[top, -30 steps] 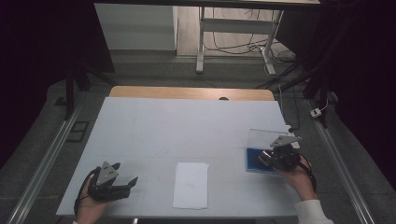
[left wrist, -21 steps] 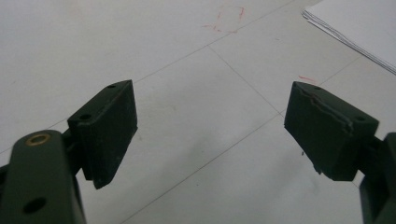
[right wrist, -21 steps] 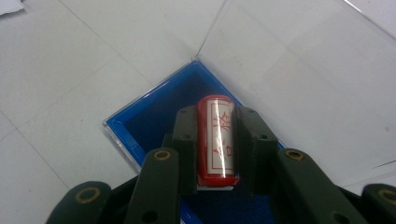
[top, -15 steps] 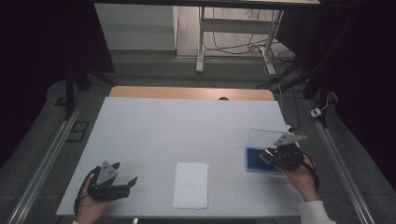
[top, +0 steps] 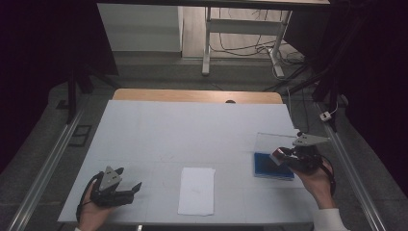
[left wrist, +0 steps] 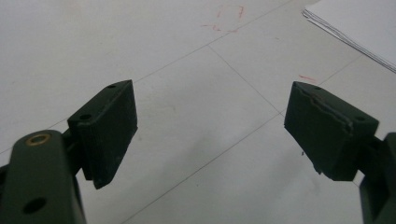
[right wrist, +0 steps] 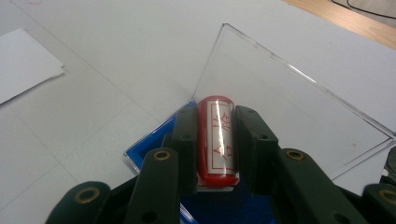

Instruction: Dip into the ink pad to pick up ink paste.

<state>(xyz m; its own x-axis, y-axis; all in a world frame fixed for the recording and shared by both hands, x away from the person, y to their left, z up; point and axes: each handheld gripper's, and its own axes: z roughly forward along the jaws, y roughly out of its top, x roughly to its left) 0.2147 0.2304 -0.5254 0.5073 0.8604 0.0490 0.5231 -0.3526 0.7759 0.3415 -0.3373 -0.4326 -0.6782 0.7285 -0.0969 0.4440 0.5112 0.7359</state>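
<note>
- Right gripper (right wrist: 215, 140): jaws clamped on a red stamp (right wrist: 216, 137) with a white label bearing red characters; the stamp lies between the two black pads, directly over the blue ink pad (top: 272, 166).
- Blue ink pad: sits in a case whose clear lid (right wrist: 289, 116) stands open and tilted up behind it, near the right edge of the table (top: 192, 125) (the landmark for all places below).
- Sheet of white paper (top: 196, 190): lies flat near the table's front edge, about midway across, well apart from the ink pad; no printed mark can be made out on it.
- Left gripper (top: 126, 188): rests near the table's front left corner, left of the paper, jaws spread wide with nothing between them (bare table surface shows in the gap in the left gripper view).
- Progress, as a judgement: the stamp is picked up and at the inking stage; carrying it across to the paper and pressing it down appear still to be done.
</note>
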